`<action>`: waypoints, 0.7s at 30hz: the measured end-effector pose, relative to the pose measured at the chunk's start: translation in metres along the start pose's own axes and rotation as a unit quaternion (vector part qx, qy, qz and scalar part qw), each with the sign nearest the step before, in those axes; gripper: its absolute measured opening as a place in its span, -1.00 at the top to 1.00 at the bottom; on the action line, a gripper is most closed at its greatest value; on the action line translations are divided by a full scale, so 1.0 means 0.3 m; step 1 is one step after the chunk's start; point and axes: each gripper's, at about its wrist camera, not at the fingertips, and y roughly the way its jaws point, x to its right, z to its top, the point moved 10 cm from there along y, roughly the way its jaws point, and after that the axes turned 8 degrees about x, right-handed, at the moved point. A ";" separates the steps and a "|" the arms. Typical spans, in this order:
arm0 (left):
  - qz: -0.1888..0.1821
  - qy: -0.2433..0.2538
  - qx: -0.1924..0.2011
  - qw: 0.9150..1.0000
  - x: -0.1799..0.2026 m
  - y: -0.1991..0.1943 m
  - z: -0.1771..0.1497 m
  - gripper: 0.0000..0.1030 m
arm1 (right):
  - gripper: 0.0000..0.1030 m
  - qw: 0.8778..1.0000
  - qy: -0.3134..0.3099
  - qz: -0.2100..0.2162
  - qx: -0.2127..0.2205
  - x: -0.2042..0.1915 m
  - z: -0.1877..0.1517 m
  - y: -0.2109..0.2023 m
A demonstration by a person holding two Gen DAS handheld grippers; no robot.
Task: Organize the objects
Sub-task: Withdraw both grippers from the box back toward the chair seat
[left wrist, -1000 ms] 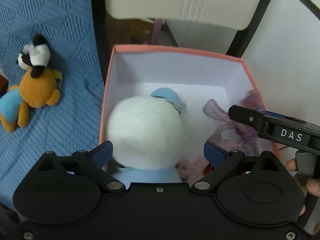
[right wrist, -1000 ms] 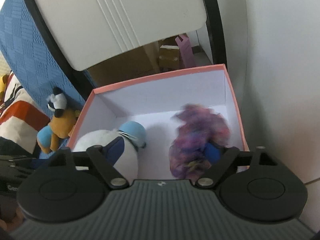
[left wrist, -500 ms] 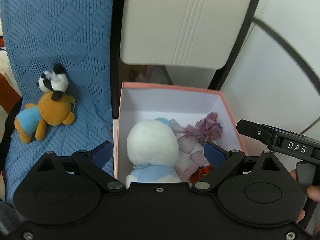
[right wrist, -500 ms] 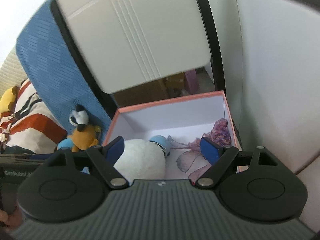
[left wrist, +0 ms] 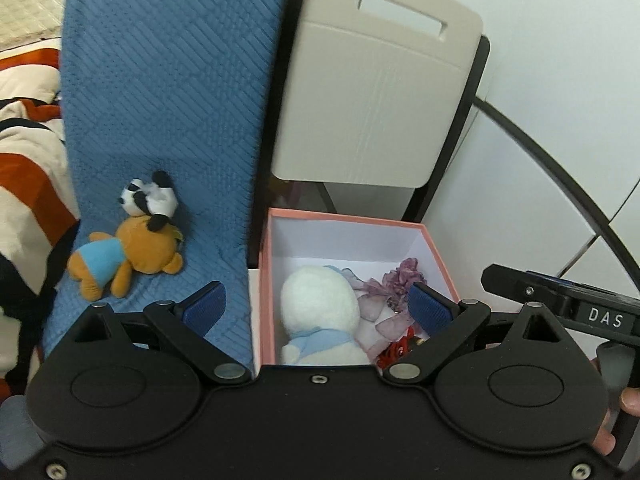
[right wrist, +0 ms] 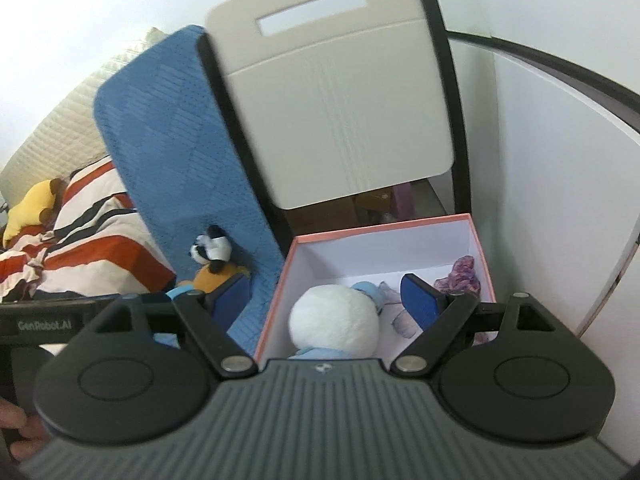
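Both the left gripper (left wrist: pixel 316 300) and the right gripper (right wrist: pixel 326 292) are spread wide and empty above the pink box (left wrist: pixel 344 216), where the white plush (left wrist: pixel 320 300) lies. The orange bear (left wrist: pixel 132 254) on the blue blanket (left wrist: pixel 168 100) is best approached from above, jaws straddling its body. Only the right view shows a yellow toy (right wrist: pixel 30 206) on the striped bedding (right wrist: pixel 80 240).

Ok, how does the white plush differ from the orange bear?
The white plush sits inside the pink box; the orange bear lies outside on the blue cover. The white plush has a pale blue scarf and cap; the bear wears a blue shirt, with a panda toy at its head. The white plush looks bulkier. Both are soft toys, and neither is gripped.
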 end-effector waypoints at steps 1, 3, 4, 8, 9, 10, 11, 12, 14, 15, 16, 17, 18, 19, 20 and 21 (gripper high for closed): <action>0.001 -0.003 0.004 1.000 -0.013 -0.023 0.000 -0.89 | -0.64 1.000 -0.002 0.002 0.001 -0.022 -0.005 -0.016; 0.002 -0.006 0.014 1.000 -0.037 -0.073 -0.003 -0.89 | -0.64 1.000 -0.006 0.006 0.005 -0.063 -0.012 -0.053; 0.002 -0.007 0.018 1.000 -0.051 -0.100 -0.004 -0.89 | -0.64 1.000 -0.008 0.010 0.008 -0.088 -0.013 -0.073; 0.007 -0.009 0.038 0.999 -0.105 -0.206 -0.005 -0.89 | -0.64 0.999 -0.014 0.023 0.023 -0.170 -0.024 -0.140; 0.009 -0.010 0.042 0.999 -0.122 -0.236 -0.008 -0.89 | -0.64 0.999 -0.013 0.027 0.025 -0.186 -0.028 -0.155; 0.012 -0.011 0.045 0.999 -0.135 -0.257 -0.011 -0.89 | -0.64 0.999 -0.013 0.030 0.026 -0.203 -0.035 -0.167; 0.014 -0.012 0.048 0.999 -0.150 -0.280 -0.015 -0.89 | -0.64 0.999 -0.013 0.032 0.027 -0.219 -0.041 -0.177; 0.015 -0.012 0.050 0.999 -0.161 -0.297 -0.018 -0.89 | -0.64 0.999 -0.013 0.035 0.028 -0.236 -0.052 -0.187; 0.017 -0.013 0.054 0.998 -0.186 -0.336 -0.028 -0.89 | -0.64 0.999 -0.013 0.039 0.030 -0.267 -0.071 -0.203; 0.019 -0.014 0.055 0.998 -0.200 -0.354 -0.034 -0.89 | -0.64 0.999 -0.013 0.042 0.030 -0.281 -0.080 -0.211; 0.021 -0.015 0.055 0.998 -0.212 -0.369 -0.041 -0.89 | -0.64 0.999 -0.012 0.044 0.031 -0.296 -0.090 -0.219; 0.022 -0.016 0.056 0.998 -0.222 -0.382 -0.048 -0.89 | -0.64 0.998 -0.012 0.044 0.031 -0.310 -0.099 -0.228; 0.023 -0.017 0.058 0.998 -0.236 -0.398 -0.055 -0.89 | -0.64 0.998 -0.014 0.045 0.034 -0.324 -0.105 -0.240; 0.025 -0.018 0.059 0.998 -0.246 -0.411 -0.062 -0.89 | -0.64 0.998 -0.016 0.048 0.040 -0.340 -0.110 -0.254; 0.028 -0.020 0.059 0.998 -0.261 -0.423 -0.068 -0.89 | -0.64 0.998 -0.018 0.050 0.044 -0.355 -0.116 -0.266; 0.032 -0.023 0.061 0.997 -0.279 -0.441 -0.075 -0.89 | -0.64 0.998 -0.016 0.050 0.044 -0.365 -0.122 -0.273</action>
